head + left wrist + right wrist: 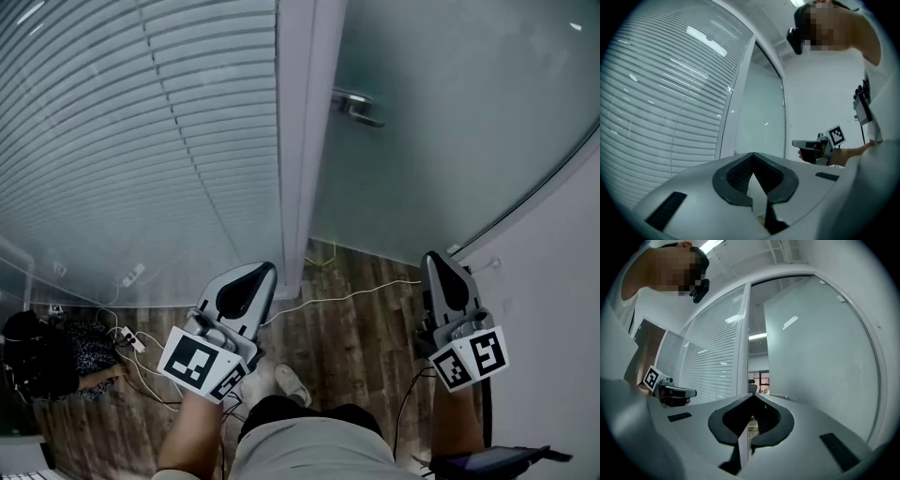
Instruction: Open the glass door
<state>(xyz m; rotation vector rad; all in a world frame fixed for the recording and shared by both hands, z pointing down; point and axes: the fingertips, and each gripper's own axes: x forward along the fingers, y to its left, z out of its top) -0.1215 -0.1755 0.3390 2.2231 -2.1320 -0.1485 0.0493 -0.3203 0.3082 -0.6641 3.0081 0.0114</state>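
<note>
The frosted glass door (441, 141) stands ahead of me, with its metal lever handle (356, 105) near the white frame post (300, 141). In the right gripper view a gap shows between the white frame post (743, 343) and the door (811, 348), with a room visible through it. My left gripper (261, 270) is shut and holds nothing, low in front of the post. The right gripper (433, 258) is also shut and empty, below the door and well short of the handle. Each gripper view shows its own jaws closed: left gripper (753, 157), right gripper (751, 398).
A glass wall with lowered blinds (141, 141) fills the left. White cables and a power strip (131, 337) lie on the wood floor (356, 328), beside a dark bag (37, 361). A white wall (562, 281) closes the right. My shoe (292, 382) is below.
</note>
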